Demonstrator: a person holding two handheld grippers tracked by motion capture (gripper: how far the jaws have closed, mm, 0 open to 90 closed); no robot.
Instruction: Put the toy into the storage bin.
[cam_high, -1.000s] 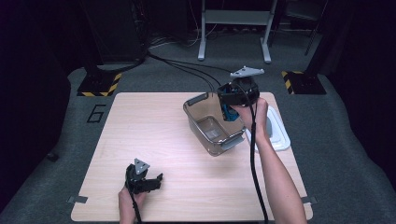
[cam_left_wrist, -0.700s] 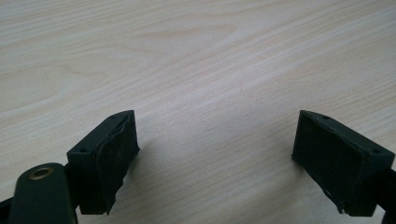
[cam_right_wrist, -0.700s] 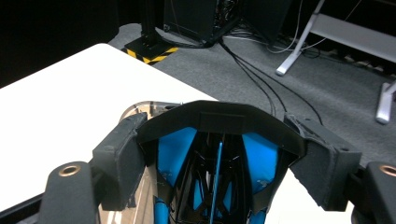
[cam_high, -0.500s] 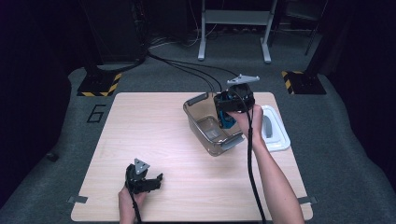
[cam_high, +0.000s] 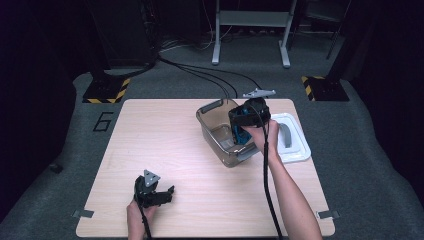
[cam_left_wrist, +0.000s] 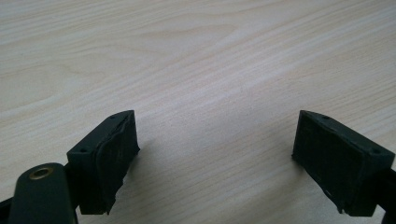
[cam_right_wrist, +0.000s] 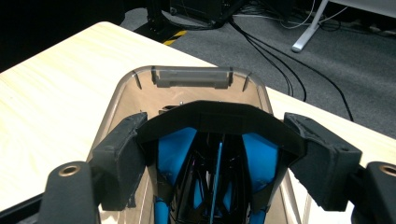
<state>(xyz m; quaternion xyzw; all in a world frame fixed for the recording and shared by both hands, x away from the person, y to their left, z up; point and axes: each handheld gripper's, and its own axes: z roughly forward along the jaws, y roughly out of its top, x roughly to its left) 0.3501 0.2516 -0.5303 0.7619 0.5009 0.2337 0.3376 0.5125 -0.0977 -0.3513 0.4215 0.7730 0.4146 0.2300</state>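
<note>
My right gripper (cam_high: 243, 131) hangs over a translucent grey bin (cam_high: 209, 119) at the table's back right. Its jaws are shut on a black and blue object (cam_right_wrist: 212, 154), one on each side of it. In the right gripper view this object points down into the bin (cam_right_wrist: 122, 95), whose far grey handle (cam_right_wrist: 191, 77) shows beyond it. At the front left, my left gripper (cam_high: 167, 192) rests low on the table. Its jaws stand wide apart in the left gripper view, with bare wood between them (cam_left_wrist: 215, 140).
A white lid (cam_high: 298, 150) with a grey handle (cam_high: 285, 135) lies just right of the bin, near the table's right edge. Black cables (cam_high: 200, 70) run over the grey floor behind the table. The wooden tabletop (cam_high: 150, 135) spreads between the two grippers.
My right gripper has carried the black and blue object left, from above the white lid to over the bin. The left gripper has stayed put.
</note>
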